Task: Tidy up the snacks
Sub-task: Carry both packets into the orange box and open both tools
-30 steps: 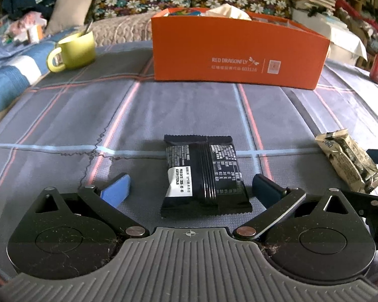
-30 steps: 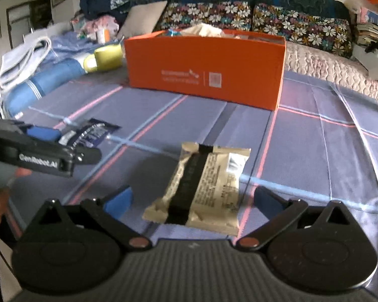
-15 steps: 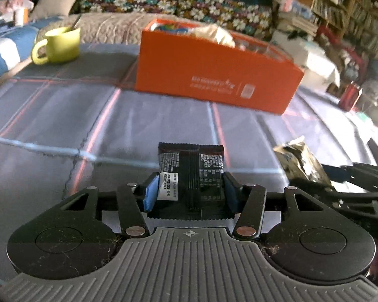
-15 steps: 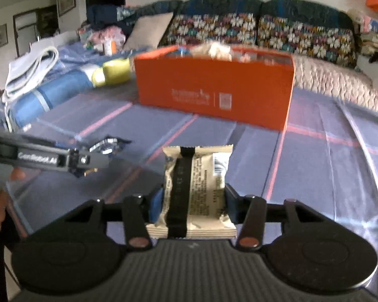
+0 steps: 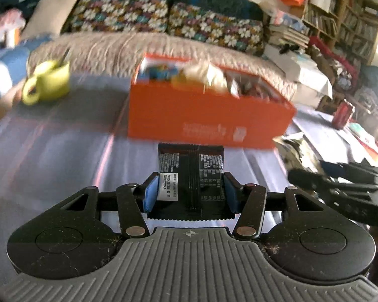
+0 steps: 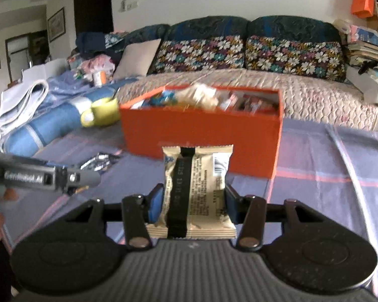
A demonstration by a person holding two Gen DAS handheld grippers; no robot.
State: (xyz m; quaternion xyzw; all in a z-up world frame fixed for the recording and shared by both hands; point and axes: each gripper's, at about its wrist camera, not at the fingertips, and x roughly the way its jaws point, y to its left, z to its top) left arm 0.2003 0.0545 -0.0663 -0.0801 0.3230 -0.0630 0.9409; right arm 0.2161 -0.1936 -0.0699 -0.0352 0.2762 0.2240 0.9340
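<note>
My left gripper [image 5: 191, 193]: black body, blue pads, on a black snack packet [image 5: 191, 176] with white print and a white label. My right gripper [image 6: 192, 202]: same black and blue, on a cream snack packet [image 6: 197, 188] with a black band and a white barcode patch. Orange box [image 6: 201, 136] ahead, pale lettering on its front. Yellow-green mug [image 5: 49, 81]. Tablecloth [image 6: 315, 176] grey-blue, crossed by red and light-blue stripes. Sofa cushions [image 6: 294, 55] dark, with white, teal, pink and ochre flowers.
</note>
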